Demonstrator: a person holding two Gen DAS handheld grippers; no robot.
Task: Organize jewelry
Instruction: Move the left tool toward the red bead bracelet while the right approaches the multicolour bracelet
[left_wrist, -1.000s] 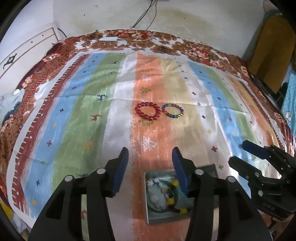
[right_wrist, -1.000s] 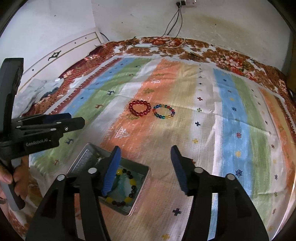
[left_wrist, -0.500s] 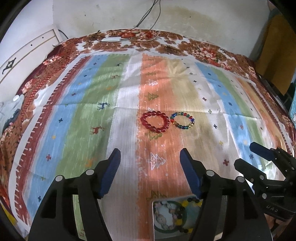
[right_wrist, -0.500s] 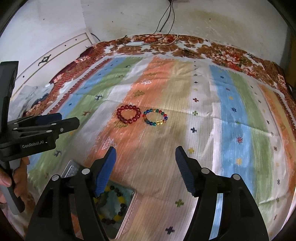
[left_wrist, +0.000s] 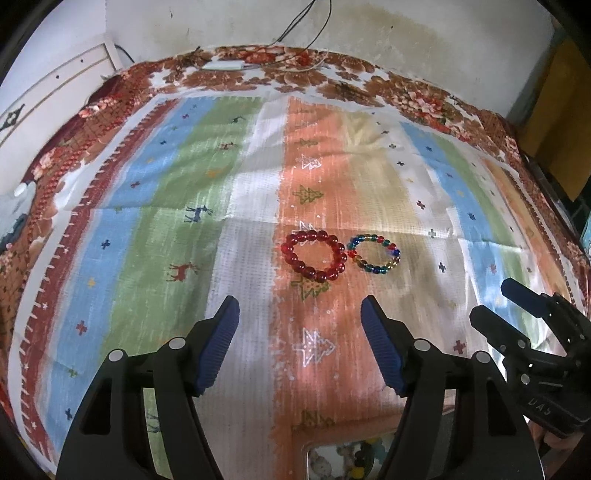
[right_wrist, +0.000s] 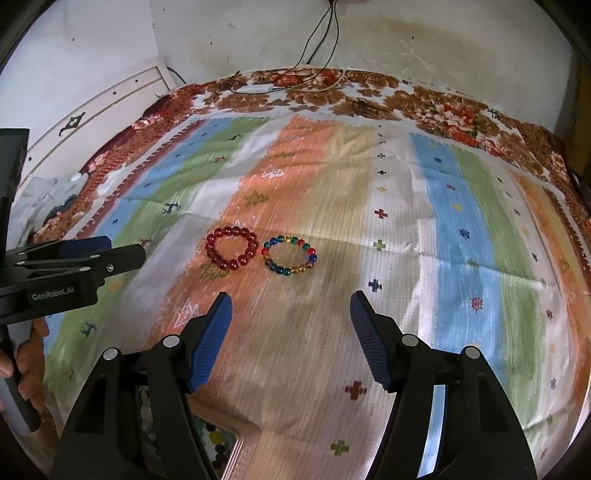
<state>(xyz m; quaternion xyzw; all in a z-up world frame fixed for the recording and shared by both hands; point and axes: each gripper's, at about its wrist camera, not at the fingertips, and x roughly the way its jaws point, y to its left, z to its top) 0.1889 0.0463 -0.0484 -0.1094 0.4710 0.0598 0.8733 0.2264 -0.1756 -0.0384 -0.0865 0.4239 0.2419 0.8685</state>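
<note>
A red bead bracelet (left_wrist: 322, 275) (right_wrist: 232, 263) and a multicolour bead bracelet (left_wrist: 369, 267) (right_wrist: 284, 271) lie side by side, touching, on the orange stripe of the striped bedspread (left_wrist: 166, 206). My left gripper (left_wrist: 299, 306) hovers short of the red one, its jaws opening with nothing between them. My right gripper (right_wrist: 290, 299) hovers open and empty short of the multicolour one. Each gripper shows in the other's view: the right gripper (left_wrist: 493, 299) at the right edge, the left gripper (right_wrist: 125, 246) at the left. A metal tin (left_wrist: 308, 454) (right_wrist: 236, 446) holding beaded jewelry sits mostly hidden beneath the grippers.
A white power strip (left_wrist: 225, 66) with cables lies at the bed's far edge against the stained wall. A white headboard (left_wrist: 55, 88) stands at the left, with a bundle of cloth (right_wrist: 48, 199) beside it. A person's hand (right_wrist: 29, 369) holds the left gripper's handle.
Both grippers have moved forward over the bedspread toward the two bracelets, leaving the tin behind at the bottom edge. Both sets of jaws have widened.
</note>
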